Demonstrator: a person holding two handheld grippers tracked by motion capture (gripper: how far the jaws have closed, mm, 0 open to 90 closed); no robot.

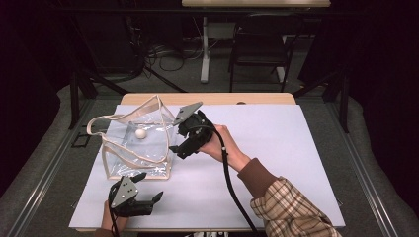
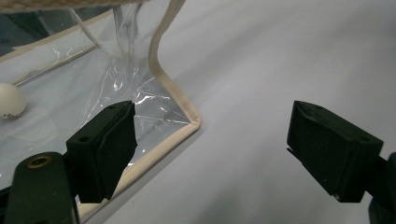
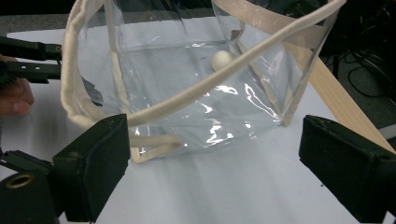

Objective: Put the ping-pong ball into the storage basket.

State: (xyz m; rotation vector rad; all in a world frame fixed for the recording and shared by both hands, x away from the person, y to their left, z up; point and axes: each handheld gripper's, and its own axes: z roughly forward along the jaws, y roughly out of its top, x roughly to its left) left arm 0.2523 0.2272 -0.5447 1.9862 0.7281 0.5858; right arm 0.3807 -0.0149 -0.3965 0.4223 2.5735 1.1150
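Observation:
A clear plastic tote bag (image 1: 136, 145) with beige trim and handles stands on the left half of the white table cover (image 1: 276, 148). A small white ball (image 1: 141, 133) lies inside it. My right gripper (image 1: 176, 138) is open, right beside the bag's right side. In the right gripper view the bag (image 3: 187, 102) and ball (image 3: 222, 59) lie just ahead of the open right gripper (image 3: 219, 168). My left gripper (image 1: 148, 186) is open near the front edge, just below the bag's near corner. In the left gripper view that corner (image 2: 187, 123) sits between the jaws of the left gripper (image 2: 210, 140), with the ball (image 2: 9, 100) at far left.
The wooden table edge (image 1: 207, 98) shows behind the cover. Beyond the table stand a dark chair (image 1: 259, 44) and a white desk leg (image 1: 204, 49), with cables on the floor. A cable (image 1: 232, 182) trails from the right gripper across the cover's right half.

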